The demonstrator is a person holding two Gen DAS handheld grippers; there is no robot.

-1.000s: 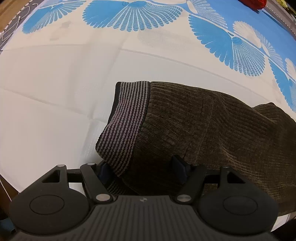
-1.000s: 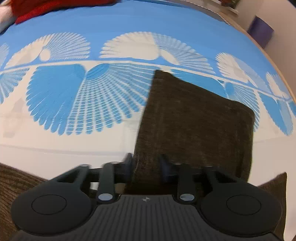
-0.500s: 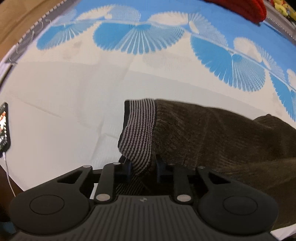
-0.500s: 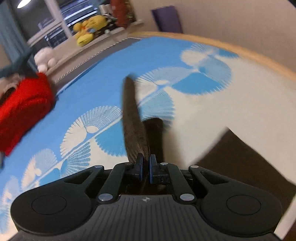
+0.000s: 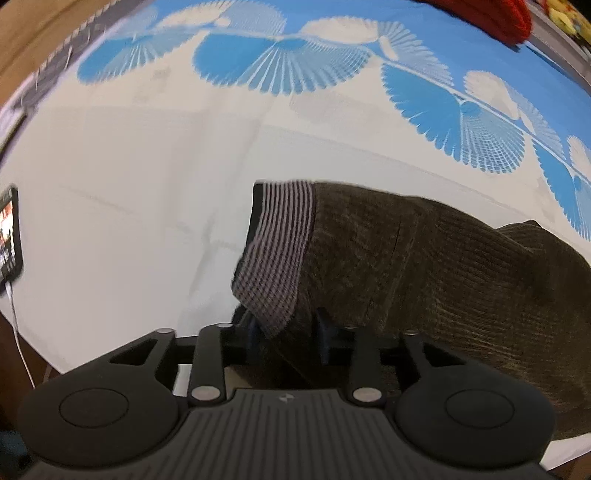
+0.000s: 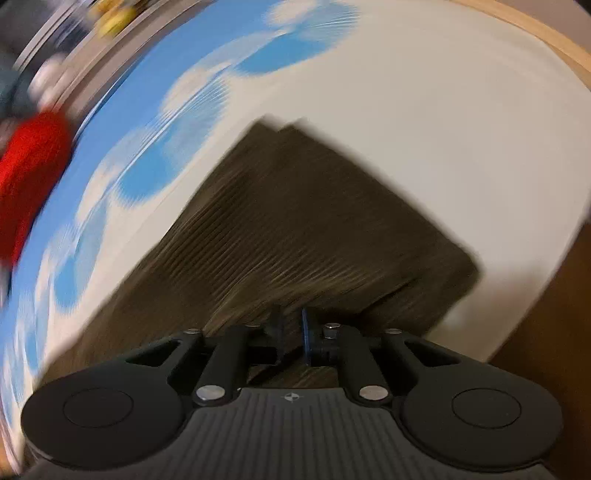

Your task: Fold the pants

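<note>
Dark brown corduroy pants (image 5: 424,266) with a grey striped waistband (image 5: 277,251) lie on a white and blue patterned bedspread (image 5: 129,177). My left gripper (image 5: 286,332) is shut on the pants at the waistband corner, lifting it slightly. In the blurred right wrist view, my right gripper (image 6: 291,328) is shut on the pant leg end (image 6: 295,229), which hangs spread out in front of the fingers above the bedspread (image 6: 424,122).
A phone with a white cable (image 5: 9,229) lies at the bed's left edge. A red garment (image 5: 487,11) sits at the far side and also shows in the right wrist view (image 6: 29,173). A wooden bed edge (image 6: 546,40) runs at the right.
My left gripper closed on the waistband and lifted it a little. My right gripper closed on the leg end, raised it and swung it fast, rotating the view.
</note>
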